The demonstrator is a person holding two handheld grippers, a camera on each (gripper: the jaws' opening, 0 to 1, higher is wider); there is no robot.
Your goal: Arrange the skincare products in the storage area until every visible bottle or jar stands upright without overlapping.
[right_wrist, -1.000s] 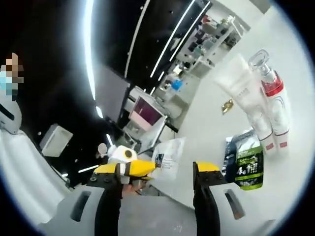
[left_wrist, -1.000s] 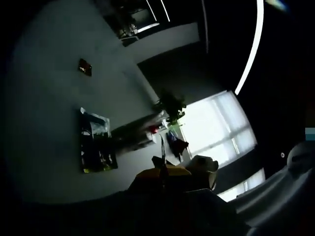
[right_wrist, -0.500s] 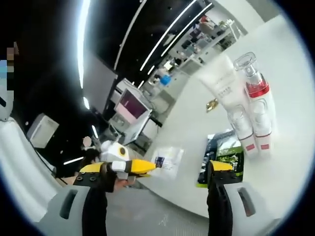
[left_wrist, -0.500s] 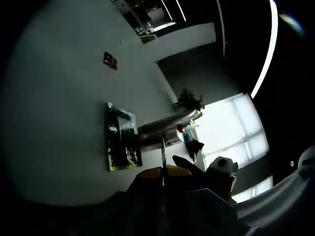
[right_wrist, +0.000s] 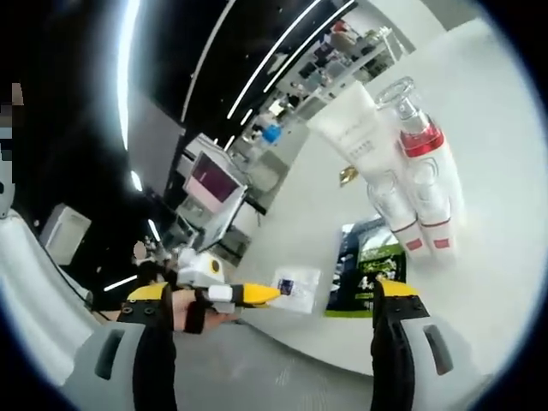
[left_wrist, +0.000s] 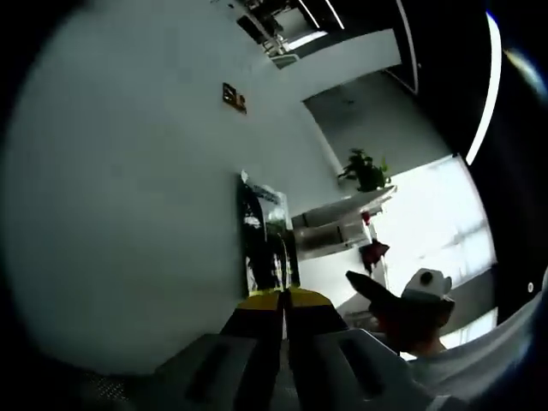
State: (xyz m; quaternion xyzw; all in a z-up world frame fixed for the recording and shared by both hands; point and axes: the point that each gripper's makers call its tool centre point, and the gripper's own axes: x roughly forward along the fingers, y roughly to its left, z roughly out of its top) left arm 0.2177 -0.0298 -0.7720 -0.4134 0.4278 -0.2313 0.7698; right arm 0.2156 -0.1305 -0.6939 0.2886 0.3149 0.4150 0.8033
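The right gripper view shows the skincare products grouped on the white bench (right_wrist: 505, 282): a white tube (right_wrist: 364, 150), a red-banded bottle with a clear cap (right_wrist: 421, 141) and two small clear-capped bottles (right_wrist: 402, 218) touching one another, with a dark green packet (right_wrist: 366, 276) just nearer and a clear sachet (right_wrist: 295, 289) by the bench's near edge. The right hand-held gripper (right_wrist: 270, 300) is spread wide, holding nothing. The left gripper view shows the left hand-held gripper (left_wrist: 283, 300) pressed together, empty, near the packet (left_wrist: 267, 248), with bare bench (left_wrist: 120, 214) to its left.
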